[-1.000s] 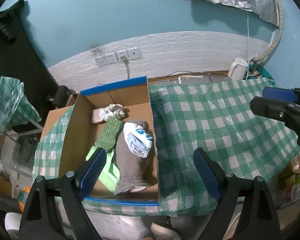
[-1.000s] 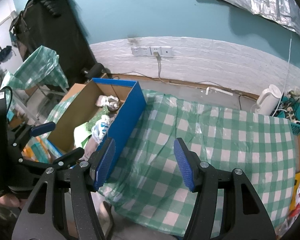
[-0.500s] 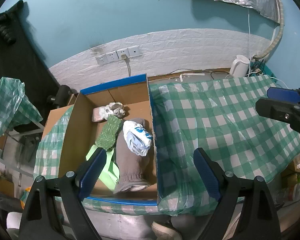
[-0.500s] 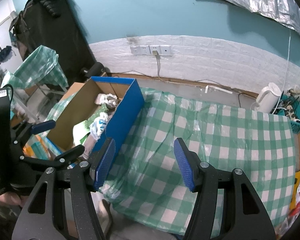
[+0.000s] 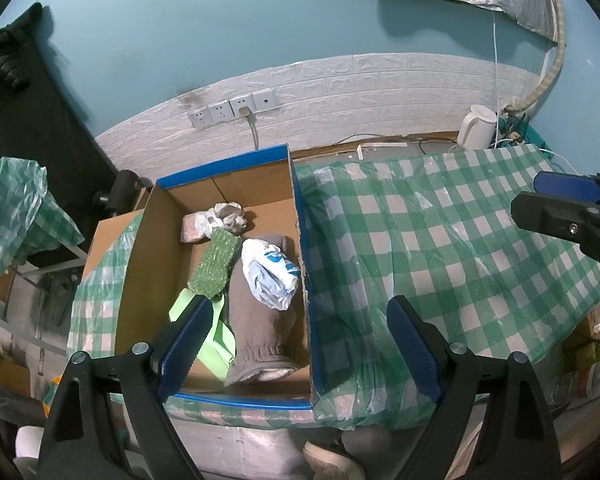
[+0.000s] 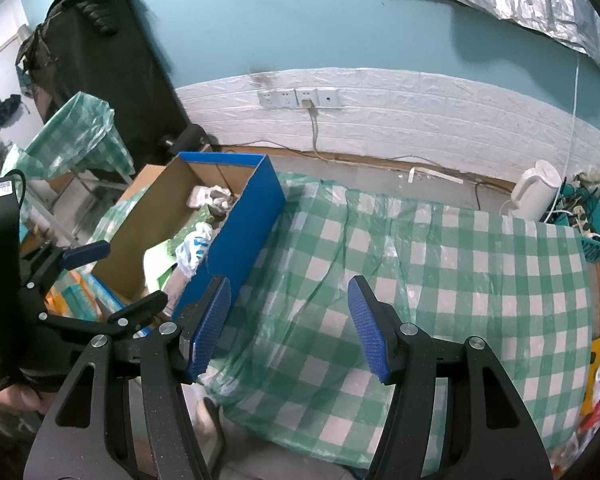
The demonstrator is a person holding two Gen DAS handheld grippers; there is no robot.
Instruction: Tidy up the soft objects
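Hovering both tongs over the desk, nothing gripped: left tongs [image 5: 300, 336] stand wide apart w/ only air between the pads, right tongs [image 6: 290, 328] are part-way apart, also empty. All the soft stuff I can see is already inside the cardboard box [image 5: 296, 232] at the left end of the desk: grey rolled garment [image 5: 260, 320] along the right wall, white-blue plastic bag [image 5: 270, 274] lying on top of it, green scrubby pad [image 5: 216, 268] beside it, lime-green cloth [image 5: 216, 344] near the front, pink packet [image 5: 192, 228] and crumpled white wad [image 5: 228, 216] at the back. Checked tablecloth [image 5: 440, 248] to the right of the box looks bare, so prob. task is at or near the end.

If you tidy further: come straight down w/ the left tongs, they're over the box front. Pinch the bag at its bunched middle, not a loose edge, it'll slip. Keep the pads off the box wall. Leave the right tongs parked over the cloth so they don't snag the plastic cover.
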